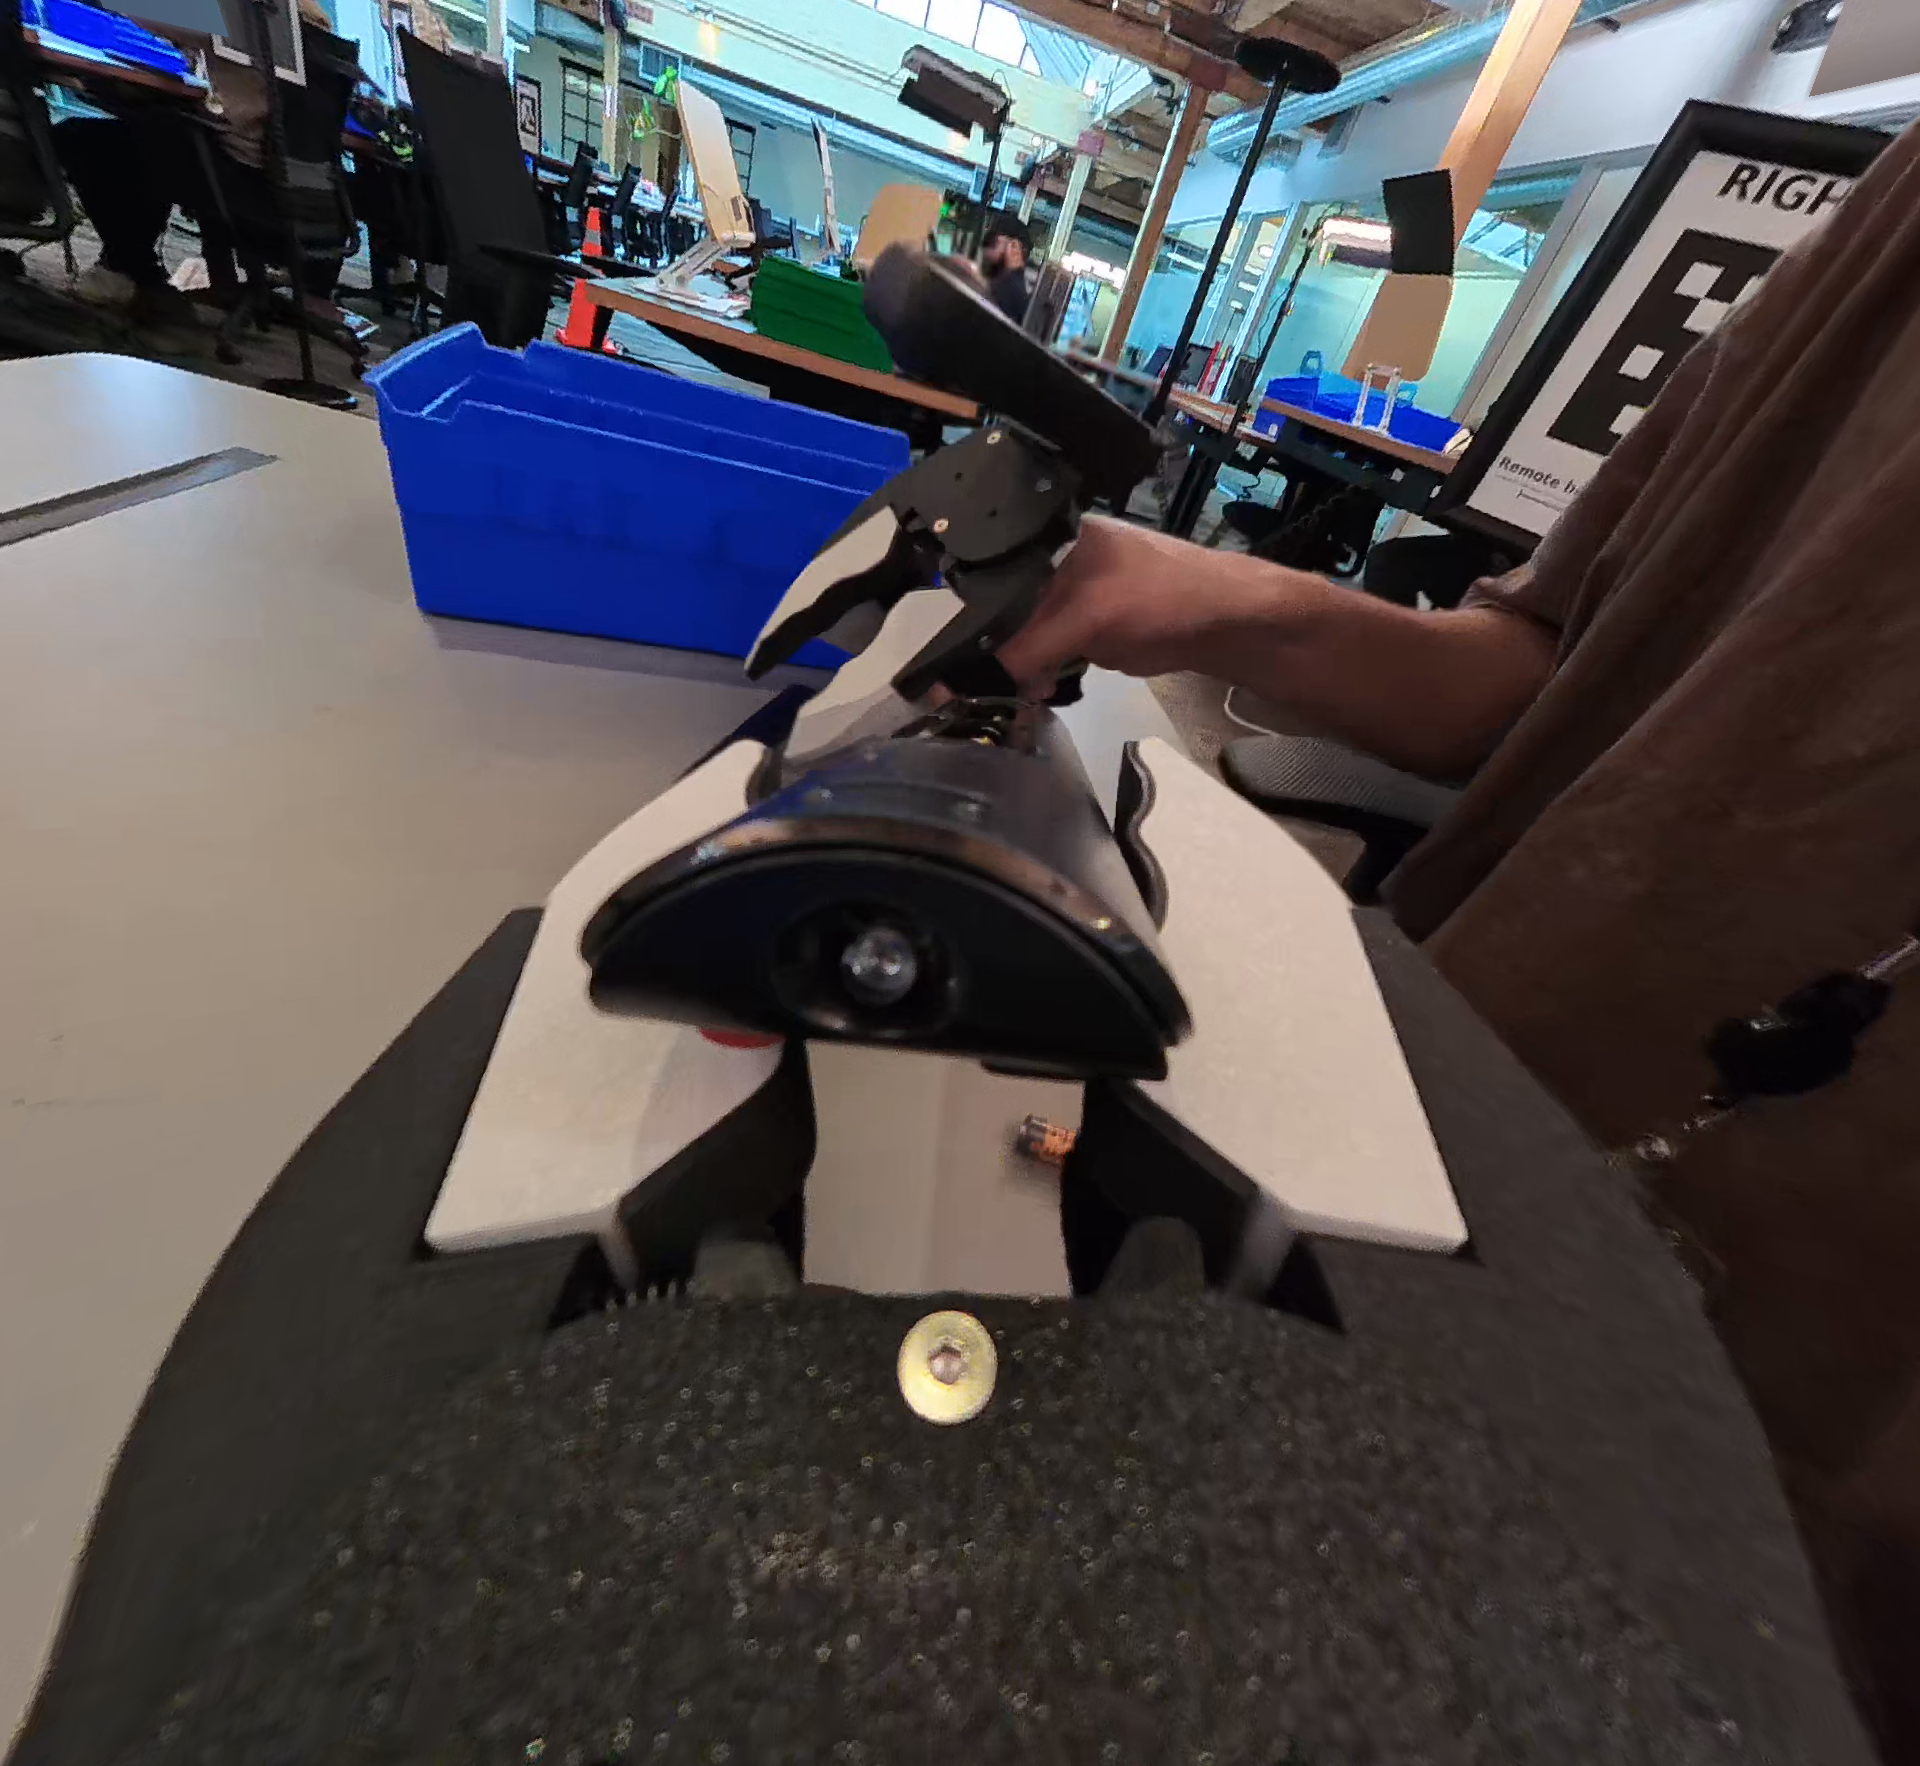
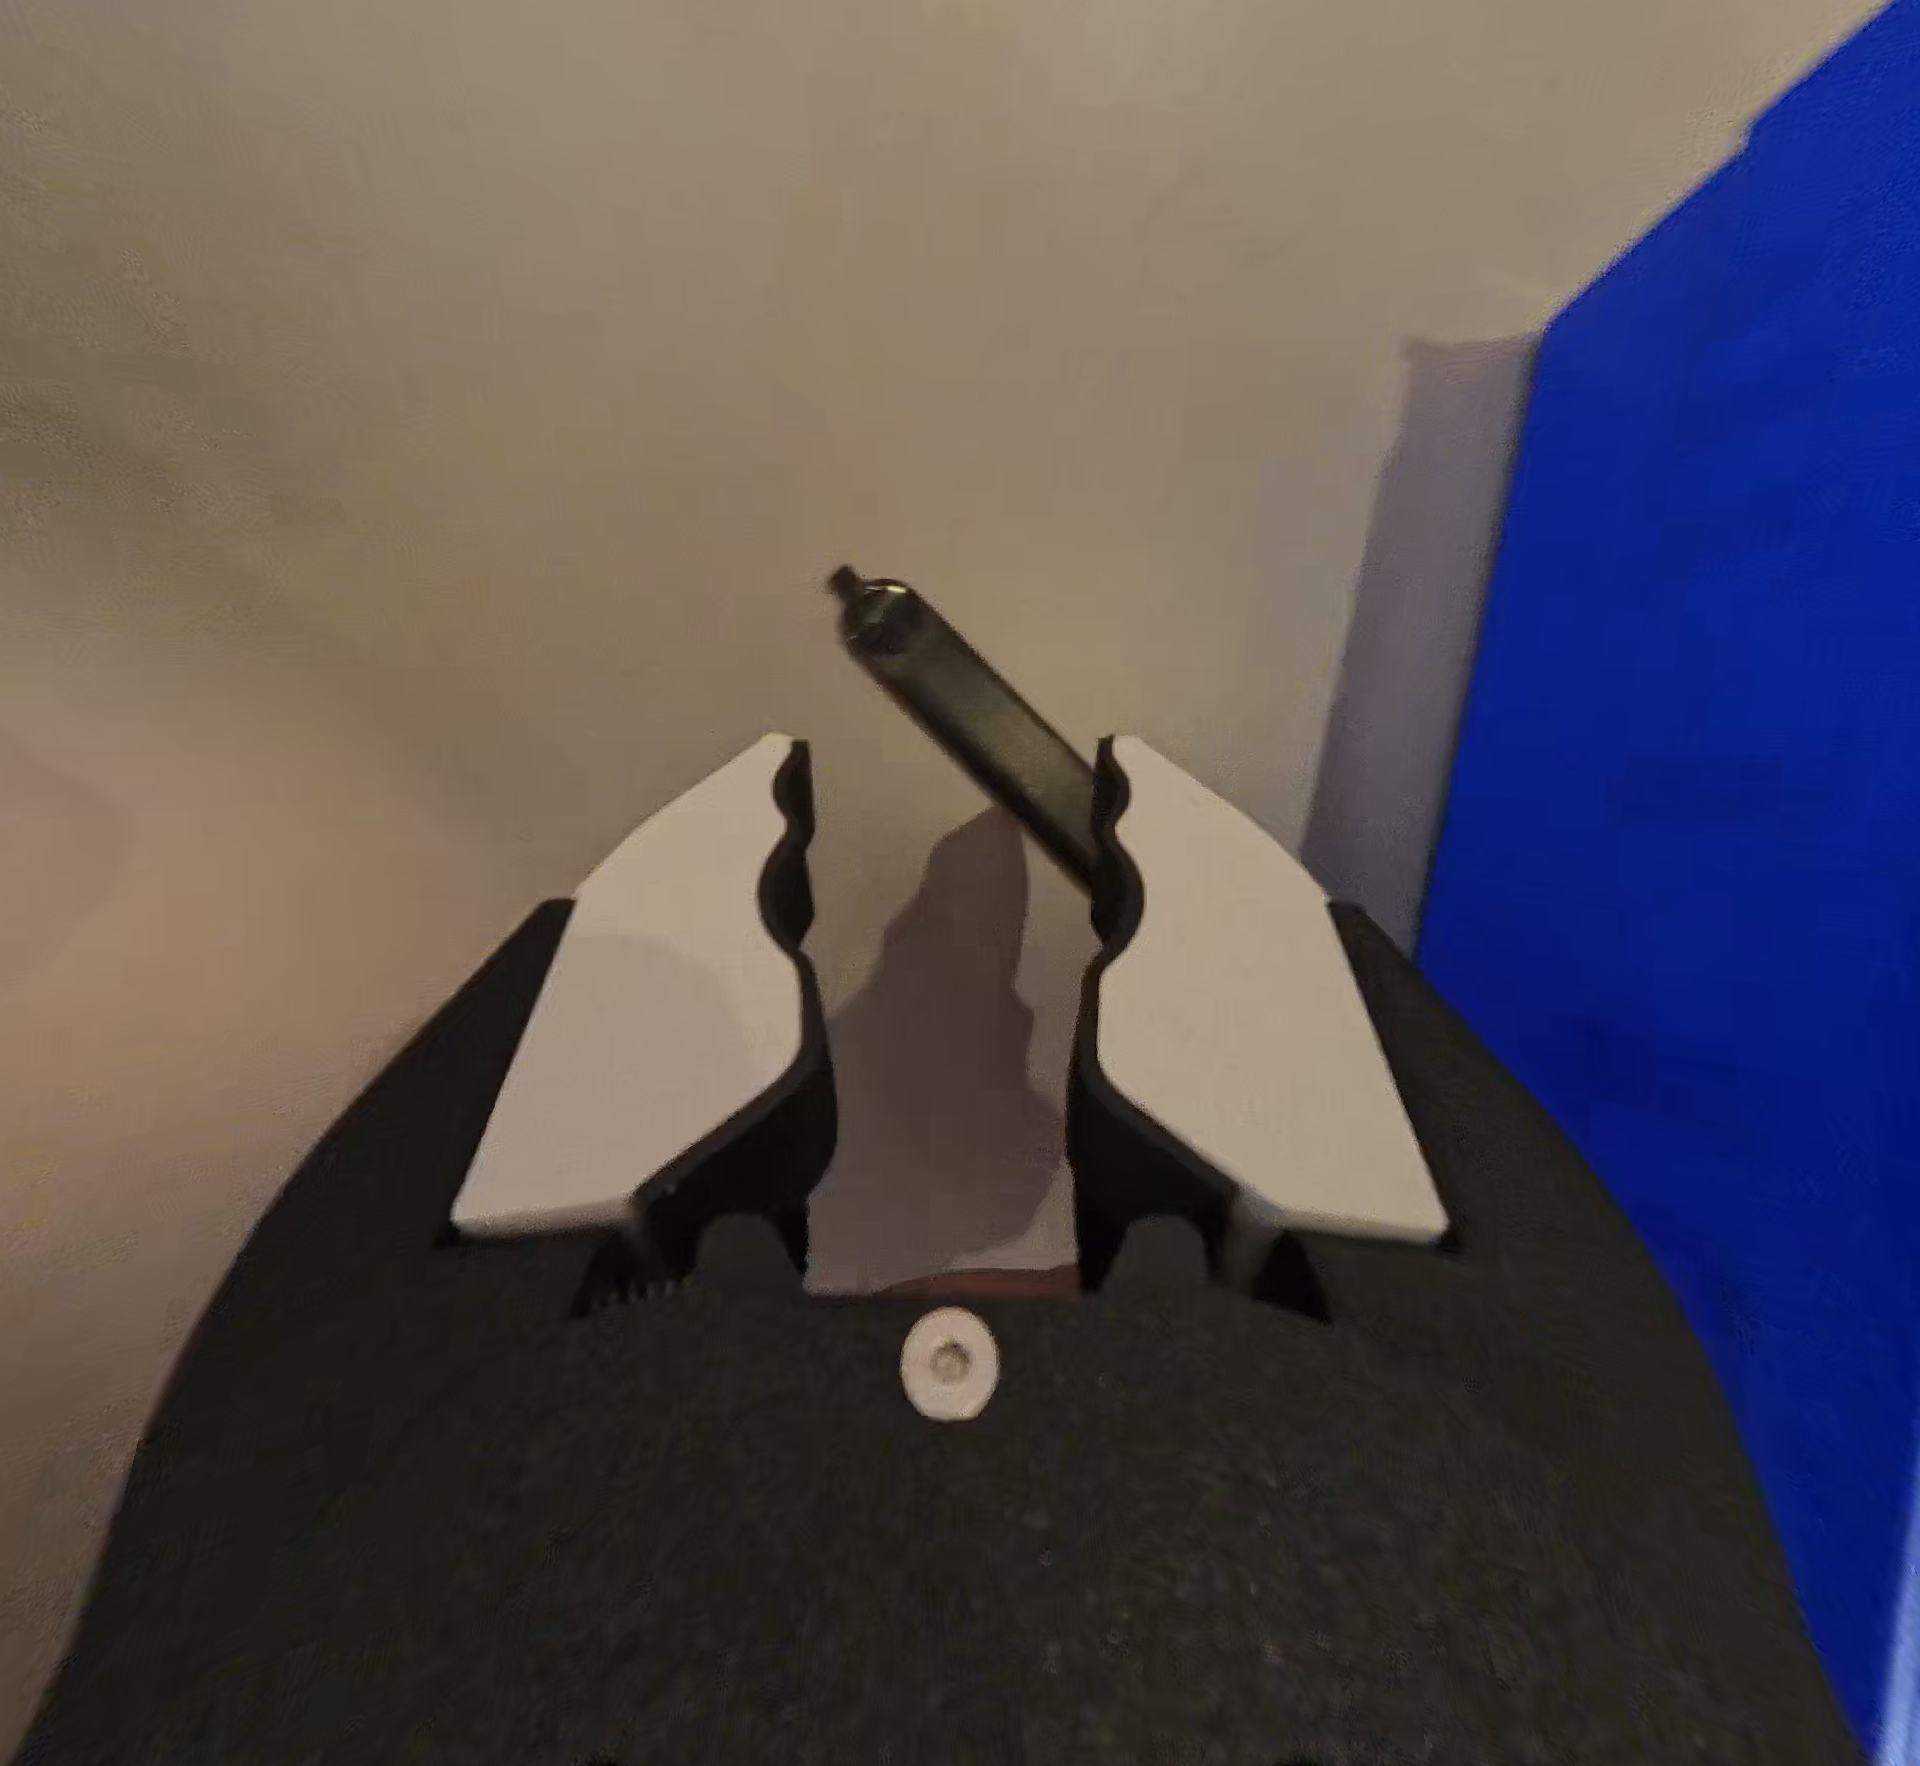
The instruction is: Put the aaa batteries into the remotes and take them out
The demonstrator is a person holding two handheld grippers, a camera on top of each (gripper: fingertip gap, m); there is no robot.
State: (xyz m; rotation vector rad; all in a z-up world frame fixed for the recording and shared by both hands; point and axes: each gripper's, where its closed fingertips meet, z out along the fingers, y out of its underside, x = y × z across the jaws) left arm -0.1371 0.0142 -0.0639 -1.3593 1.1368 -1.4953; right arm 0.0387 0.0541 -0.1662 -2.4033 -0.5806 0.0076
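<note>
Remote (image 1: 914, 875), black, is clamped between the white fingers of the left claw (image 1: 940, 760), its rounded end facing the camera and its body raised off the grey bench (image 1: 208, 781). One AAA battery (image 1: 1044, 1140) lies loose on the bench beneath the remote, seen between the claw's fingers. At the remote's far end the right claw (image 1: 852, 667), held in a person's hand (image 1: 1091, 615), hovers with its jaws parted. In the right wrist view, the right claw (image 2: 951, 760) is narrowly parted; a thin dark cylindrical object (image 2: 966, 729), blurred, leans against the inner edge of one finger, the other finger clear of it. Blue bin (image 1: 623, 490) stands on the bench behind.
</note>
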